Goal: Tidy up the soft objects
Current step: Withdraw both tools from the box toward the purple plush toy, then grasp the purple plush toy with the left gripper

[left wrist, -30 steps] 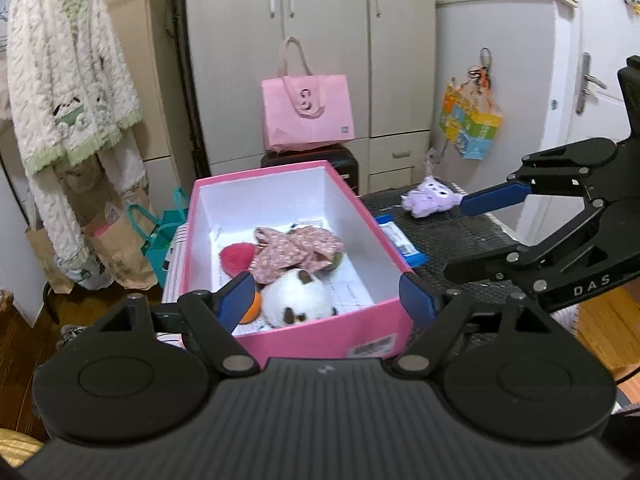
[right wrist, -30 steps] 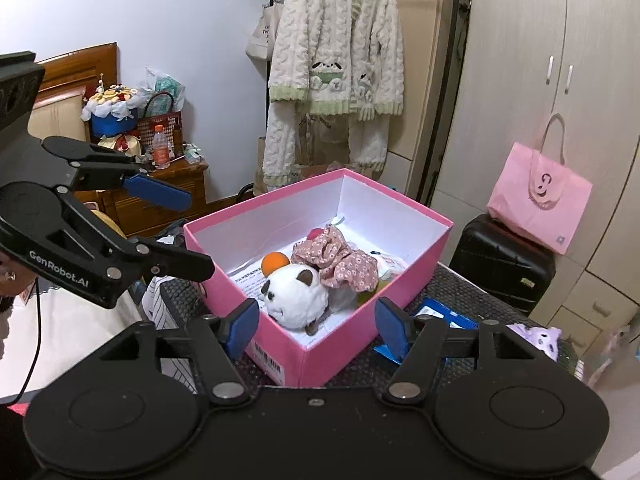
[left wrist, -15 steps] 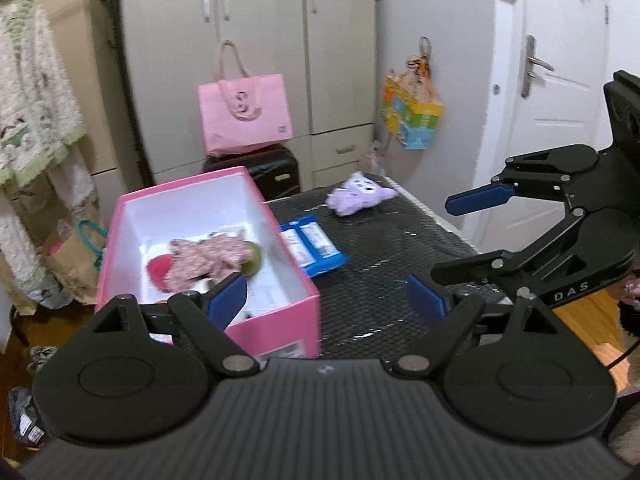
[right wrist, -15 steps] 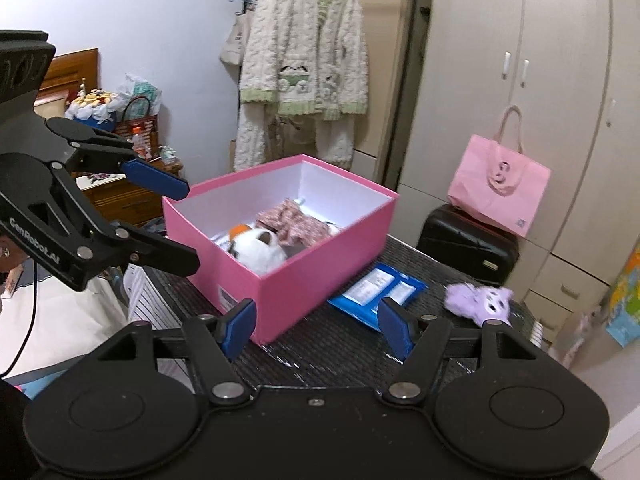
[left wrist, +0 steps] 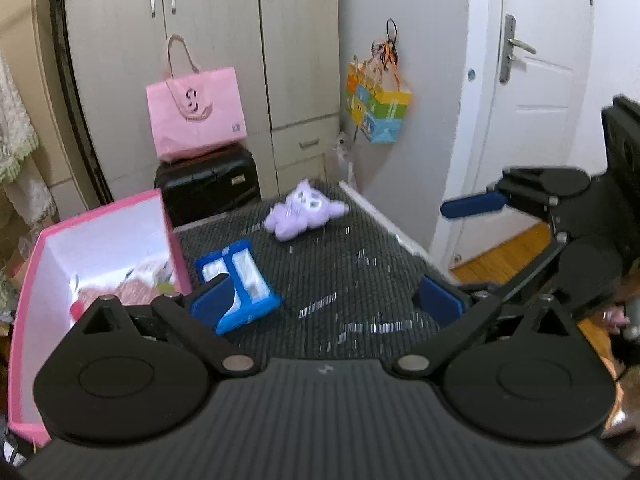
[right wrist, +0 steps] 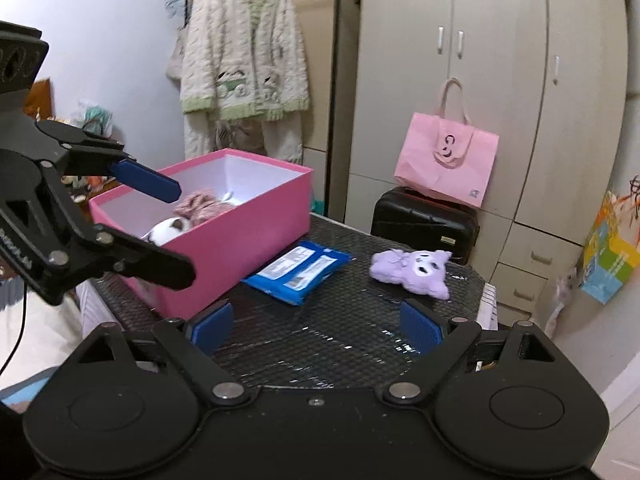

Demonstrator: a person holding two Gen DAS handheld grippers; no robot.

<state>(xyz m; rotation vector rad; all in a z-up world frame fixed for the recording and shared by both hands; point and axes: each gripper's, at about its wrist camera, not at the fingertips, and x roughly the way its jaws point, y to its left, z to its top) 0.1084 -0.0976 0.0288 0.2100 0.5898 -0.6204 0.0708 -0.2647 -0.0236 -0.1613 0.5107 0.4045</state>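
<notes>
Left gripper (left wrist: 326,306): jaws spread wide, just been opening, nothing between the pads, only the black mesh tabletop (left wrist: 352,264) beneath. Right gripper (right wrist: 316,326): jaws likewise wide apart, just been opening, empty, over bare mesh.

Ahead of the left jaws, just beyond the left pad: a blue wet-wipe pack (left wrist: 240,280), lying flat, close beside the pink box (left wrist: 24,280) but apart from it in the right wrist view. Farther back, near the far edge of the tabletop: a purple plush toy (left wrist: 302,210), sprawled face up, well apart from the box and clear of the wipes.

Pink box at the left end of the tabletop, lid off, white inside. In it: a white plush with dark patches (right wrist: 170,228) against the near wall, a pink floral fabric piece (right wrist: 200,206) behind it, something red (left wrist: 78,308) in the near corner of the left wrist view, blurred. Exact count of contents not readable.

Beyond the tabletop: a black suitcase (right wrist: 424,218) with a pink tote bag (right wrist: 446,160) on top, beige wardrobe doors (right wrist: 500,80) behind, a cream knitted cardigan (right wrist: 244,56) on a hanger to the left, a colourful paper bag (left wrist: 378,102) hung on the wall by the white door (left wrist: 536,92).
</notes>
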